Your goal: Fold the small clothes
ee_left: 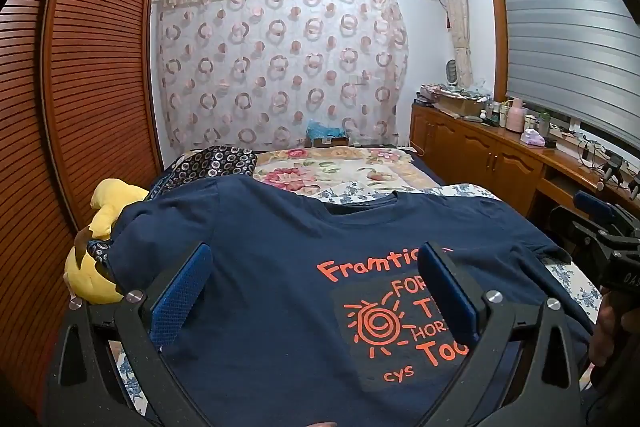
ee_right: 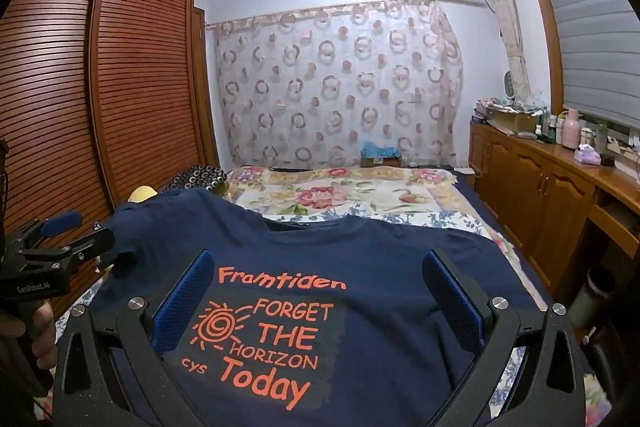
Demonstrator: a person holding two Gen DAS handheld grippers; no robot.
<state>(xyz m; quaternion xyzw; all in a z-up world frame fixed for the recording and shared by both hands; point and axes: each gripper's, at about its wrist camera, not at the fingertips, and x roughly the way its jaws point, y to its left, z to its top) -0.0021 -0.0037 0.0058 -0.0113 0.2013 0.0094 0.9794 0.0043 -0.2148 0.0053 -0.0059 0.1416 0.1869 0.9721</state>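
A navy T-shirt (ee_left: 272, 267) with orange print lies spread flat, front up, on the bed, collar toward the far end; it also shows in the right wrist view (ee_right: 380, 267). My left gripper (ee_left: 316, 259) is open and empty, hovering above the shirt's left chest. My right gripper (ee_right: 318, 265) is open and empty above the print. Each gripper appears at the edge of the other's view, the right gripper (ee_left: 592, 223) beside the right sleeve and the left gripper (ee_right: 80, 227) beside the left sleeve.
A yellow plush toy (ee_left: 100, 227) lies by the shirt's left sleeve. A floral quilt (ee_left: 340, 175) and dark patterned pillow (ee_left: 216, 163) lie beyond the collar. A slatted wardrobe (ee_left: 80, 87) stands left; a cluttered wooden cabinet (ee_left: 500, 155) runs along the right.
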